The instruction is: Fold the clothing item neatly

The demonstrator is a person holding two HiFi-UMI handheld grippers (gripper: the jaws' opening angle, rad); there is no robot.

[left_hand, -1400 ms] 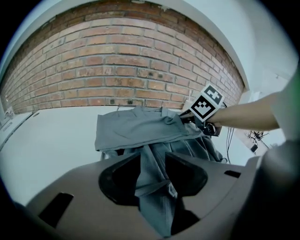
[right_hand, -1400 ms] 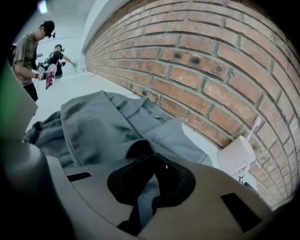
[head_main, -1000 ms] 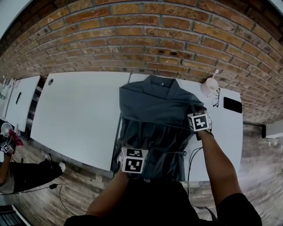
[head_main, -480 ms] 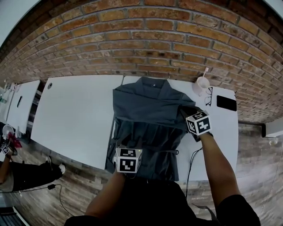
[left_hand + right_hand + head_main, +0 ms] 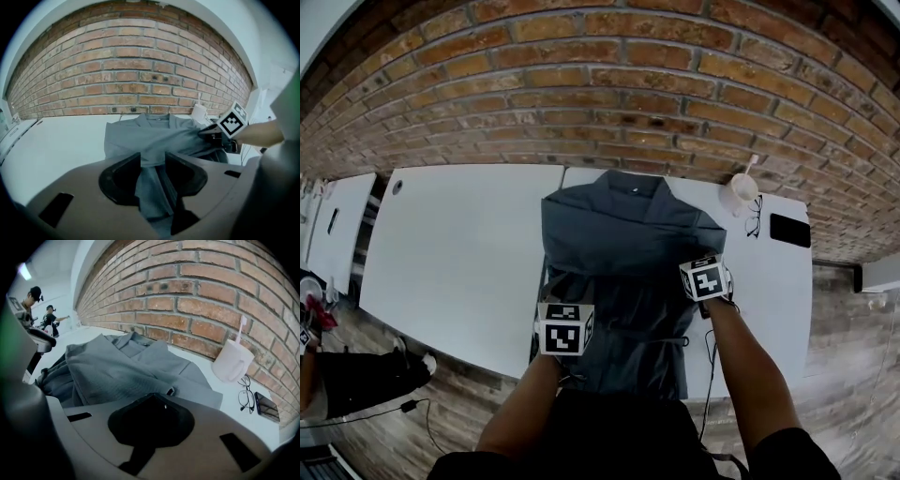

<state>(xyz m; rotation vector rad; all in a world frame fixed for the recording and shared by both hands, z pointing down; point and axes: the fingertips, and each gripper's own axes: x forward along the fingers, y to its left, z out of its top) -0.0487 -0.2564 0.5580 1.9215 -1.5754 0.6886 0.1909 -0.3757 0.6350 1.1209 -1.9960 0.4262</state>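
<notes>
Holding: your left gripper [image 5: 153,171] clamped the shirt [image 5: 623,234] at its near hem; your right gripper [image 5: 151,401] pinched its right edge.
Place: shirt lay on the white table [image 5: 459,244], collar far.
Risk: uneven pulling could have skewed the fold.

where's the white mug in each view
Head view: mug at upper right, near the wall, by the glasses.
Left gripper view: mug right of centre, just past the shirt.
Right gripper view: mug at right, against the bricks.
Shared landmark: the shirt, left of the mug in all three.
</notes>
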